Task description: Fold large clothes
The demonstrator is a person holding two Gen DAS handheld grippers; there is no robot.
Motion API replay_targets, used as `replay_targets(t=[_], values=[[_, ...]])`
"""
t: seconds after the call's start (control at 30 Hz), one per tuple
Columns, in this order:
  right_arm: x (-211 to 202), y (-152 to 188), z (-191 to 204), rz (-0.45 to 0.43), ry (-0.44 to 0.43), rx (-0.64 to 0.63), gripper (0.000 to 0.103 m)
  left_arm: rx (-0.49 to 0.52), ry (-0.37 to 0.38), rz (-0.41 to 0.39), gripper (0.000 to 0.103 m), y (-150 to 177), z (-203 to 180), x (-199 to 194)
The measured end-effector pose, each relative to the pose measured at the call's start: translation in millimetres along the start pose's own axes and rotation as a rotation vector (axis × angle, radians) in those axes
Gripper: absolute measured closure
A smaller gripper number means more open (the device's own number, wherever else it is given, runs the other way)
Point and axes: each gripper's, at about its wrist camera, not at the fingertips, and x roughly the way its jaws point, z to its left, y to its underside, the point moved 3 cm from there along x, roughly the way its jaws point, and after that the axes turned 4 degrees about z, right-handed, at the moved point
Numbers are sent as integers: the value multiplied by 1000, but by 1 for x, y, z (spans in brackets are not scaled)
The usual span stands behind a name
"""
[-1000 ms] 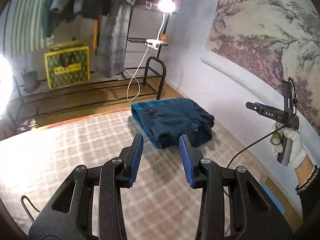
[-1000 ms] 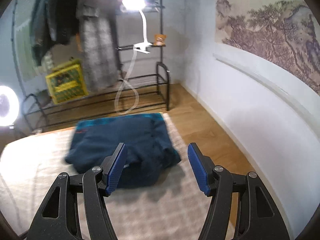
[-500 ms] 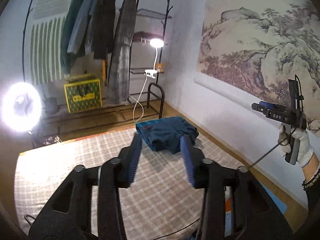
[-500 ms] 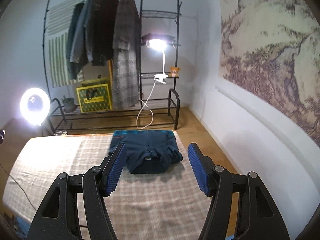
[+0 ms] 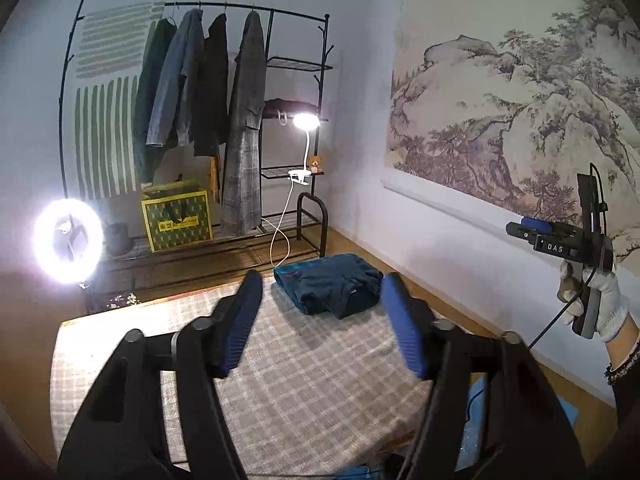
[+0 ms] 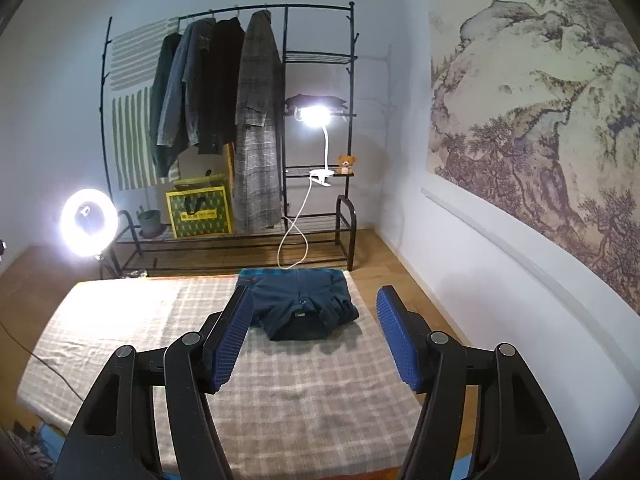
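A dark blue garment (image 5: 332,289) (image 6: 304,306) lies folded in a compact bundle at the far right corner of the checked cloth-covered table (image 5: 304,384) (image 6: 120,320). My left gripper (image 5: 322,312) hangs well back from it and above the table, its jaws opening with nothing between them. My right gripper (image 6: 314,332) is likewise raised and drawn back, open and empty. In the left wrist view the right-hand tool (image 5: 576,240) shows at the right edge, held by a white-gloved hand (image 5: 600,300).
A black clothes rack (image 6: 224,128) with several hanging coats stands beyond the table, with a yellow-green box (image 6: 200,212) on its lower shelf. A ring light (image 6: 89,222) glows at the left, a clip lamp (image 6: 316,116) on the shelves. A wall with a landscape mural (image 6: 540,120) runs along the right.
Both grippers have pulled back and risen away from the folded garment, which now looks small and far. The left jaws have spread wider; the right stayed about the same.
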Motion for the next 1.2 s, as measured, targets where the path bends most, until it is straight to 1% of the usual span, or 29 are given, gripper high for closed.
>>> replay_targets(t=[0.03,0.07,0.1,0.13,0.2,0.3,0.33,0.47,0.53,0.6,0.67,0.77,0.87,0.97,1.07,1.2], values=[[-3,3,2,0,-2,5,34,6,-4,0,35,3,0,-2],[-5,6,3,1,-2,10,32,13,-13,2,34,7,-1,-3],[-7,10,6,0,-1,13,32,14,-20,5,29,12,-1,-5],[-9,14,10,-2,-7,16,32,10,-23,6,20,17,-2,-6],[-11,24,19,-2,-31,21,31,1,-25,9,12,30,0,-5],[-5,40,36,3,-39,23,21,-4,-42,19,4,49,5,3],[-2,46,42,4,-33,23,21,3,-52,22,1,55,6,6],[12,68,62,16,-48,37,21,27,-93,42,0,83,9,21],[17,79,69,17,-50,48,20,25,-97,71,0,96,12,32],[25,91,77,18,-34,54,19,16,-115,100,0,109,15,45],[35,104,85,27,-24,61,19,6,-131,121,0,122,20,56],[50,121,92,52,-34,90,19,-3,-145,137,0,139,24,71],[63,135,98,71,-19,90,19,-20,-150,152,0,152,30,83],[72,143,106,88,2,53,19,-22,-161,197,0,161,34,99],[76,148,111,89,-11,47,19,-18,-184,218,0,168,36,108],[84,154,117,101,-24,51,19,-30,-179,233,0,176,37,117]])
